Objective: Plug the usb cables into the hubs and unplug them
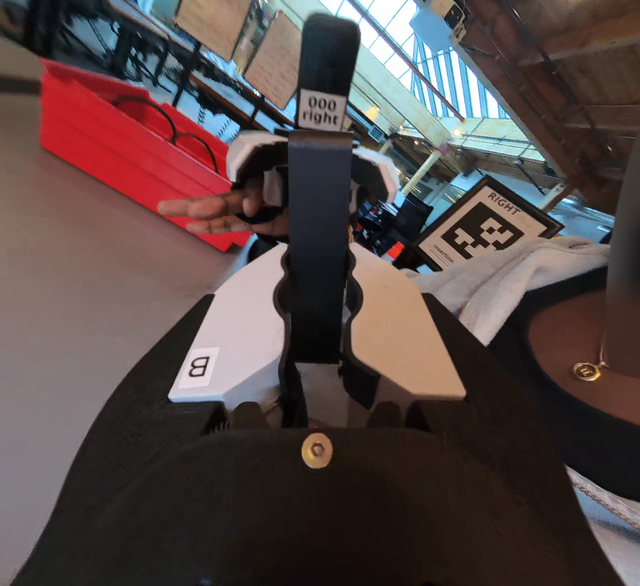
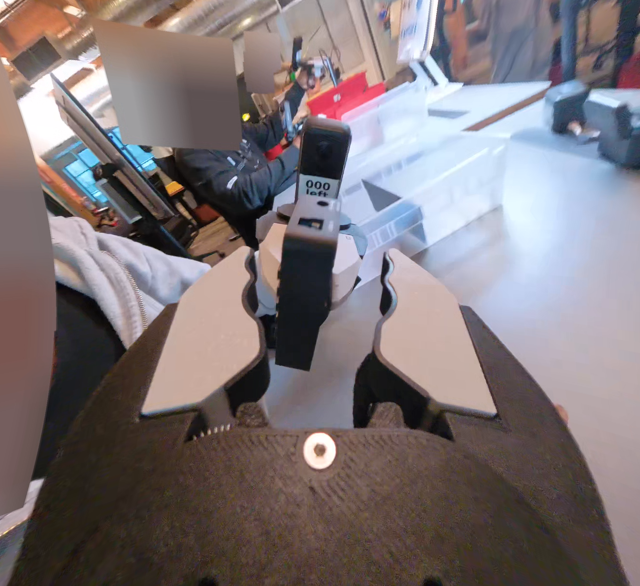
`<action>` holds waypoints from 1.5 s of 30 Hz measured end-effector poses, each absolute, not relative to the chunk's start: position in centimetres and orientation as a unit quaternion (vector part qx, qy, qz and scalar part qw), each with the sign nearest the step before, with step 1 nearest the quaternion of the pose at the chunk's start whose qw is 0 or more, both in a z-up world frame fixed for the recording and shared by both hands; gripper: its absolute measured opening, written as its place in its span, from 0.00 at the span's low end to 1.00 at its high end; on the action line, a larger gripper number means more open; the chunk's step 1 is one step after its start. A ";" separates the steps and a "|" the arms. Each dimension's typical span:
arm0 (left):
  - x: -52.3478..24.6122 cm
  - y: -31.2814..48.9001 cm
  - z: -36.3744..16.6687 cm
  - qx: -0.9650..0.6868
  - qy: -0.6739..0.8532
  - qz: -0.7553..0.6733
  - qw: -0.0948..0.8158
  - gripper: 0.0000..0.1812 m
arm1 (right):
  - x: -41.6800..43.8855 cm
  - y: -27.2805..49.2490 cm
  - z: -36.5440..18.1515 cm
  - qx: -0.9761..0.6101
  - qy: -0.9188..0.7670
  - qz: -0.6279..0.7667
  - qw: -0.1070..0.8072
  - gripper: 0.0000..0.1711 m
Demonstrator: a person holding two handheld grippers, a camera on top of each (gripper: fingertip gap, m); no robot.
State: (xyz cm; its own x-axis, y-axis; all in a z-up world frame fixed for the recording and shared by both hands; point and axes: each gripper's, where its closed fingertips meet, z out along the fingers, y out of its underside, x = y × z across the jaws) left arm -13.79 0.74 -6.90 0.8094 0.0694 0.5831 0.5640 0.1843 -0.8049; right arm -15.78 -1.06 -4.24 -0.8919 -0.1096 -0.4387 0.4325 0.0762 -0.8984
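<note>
**Two grippers face each other over the table**

Your left gripper and right gripper point at one another, each with the other's camera mount standing between its fingers. In the left wrist view, the tray lies on the table to the left, a cable inside it, and your hand reaches in front of it. A framed marker card stands behind to the right. In the right wrist view, clear bins lie on the table beyond the gripper.
</note>
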 end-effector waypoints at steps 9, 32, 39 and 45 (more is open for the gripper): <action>-15.0 0.9 -9.2 -0.635 -0.300 -0.160 0.694 0.16 | -16.7 -0.6 -5.8 0.121 0.719 -0.657 0.189 0.16; -20.5 -6.4 -6.4 -0.541 -0.305 0.255 0.741 0.46 | -25.1 3.3 -14.5 0.119 0.776 -0.601 -0.150 0.16; -20.2 -6.0 -6.0 -0.546 -0.268 0.314 0.729 0.54 | -24.7 3.5 -11.6 0.074 0.703 -0.675 -0.209 0.45; -19.5 -5.1 -5.2 -0.539 -0.239 0.312 0.745 0.62 | -24.9 5.8 -6.4 0.090 0.577 -0.771 -0.253 0.81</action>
